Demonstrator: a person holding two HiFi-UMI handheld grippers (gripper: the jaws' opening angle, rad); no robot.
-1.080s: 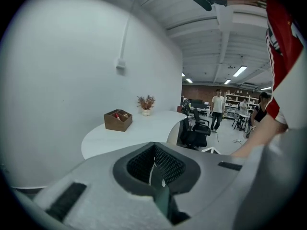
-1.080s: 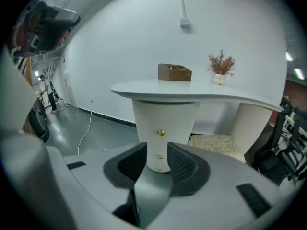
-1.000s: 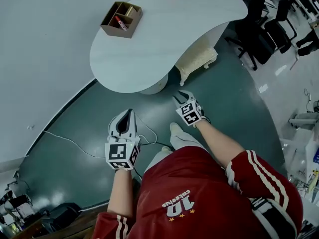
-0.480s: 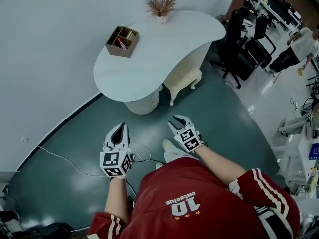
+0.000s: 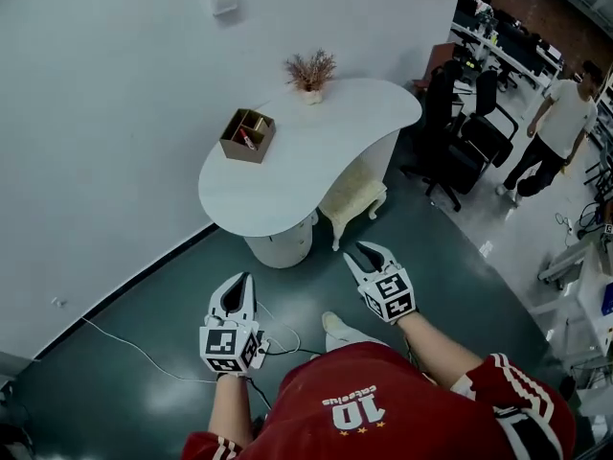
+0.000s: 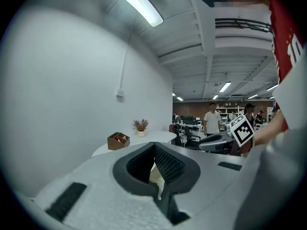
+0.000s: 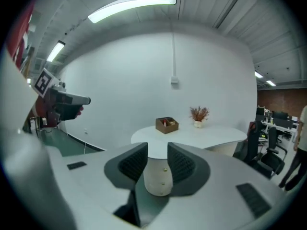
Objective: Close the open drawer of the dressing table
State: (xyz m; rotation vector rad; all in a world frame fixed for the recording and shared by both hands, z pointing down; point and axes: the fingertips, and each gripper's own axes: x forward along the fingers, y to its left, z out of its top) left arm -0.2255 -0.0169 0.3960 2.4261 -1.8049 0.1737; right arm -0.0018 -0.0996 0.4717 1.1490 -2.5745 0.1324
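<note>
While the dressing table [image 5: 297,161] waits untouched at twelve o'clock, left gripper [image 5: 245,280] is clenched empty, right gripper [image 5: 370,249] parted, empty; drawer closing not begun.

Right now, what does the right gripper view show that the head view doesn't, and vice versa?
Right gripper view only: the ceiling light strip and small knobs on the pedestal. Head view only: the marker cube on the right tongs and the person's shoe. Both: the white table, wooden box, dried plant, left tongs.
</note>
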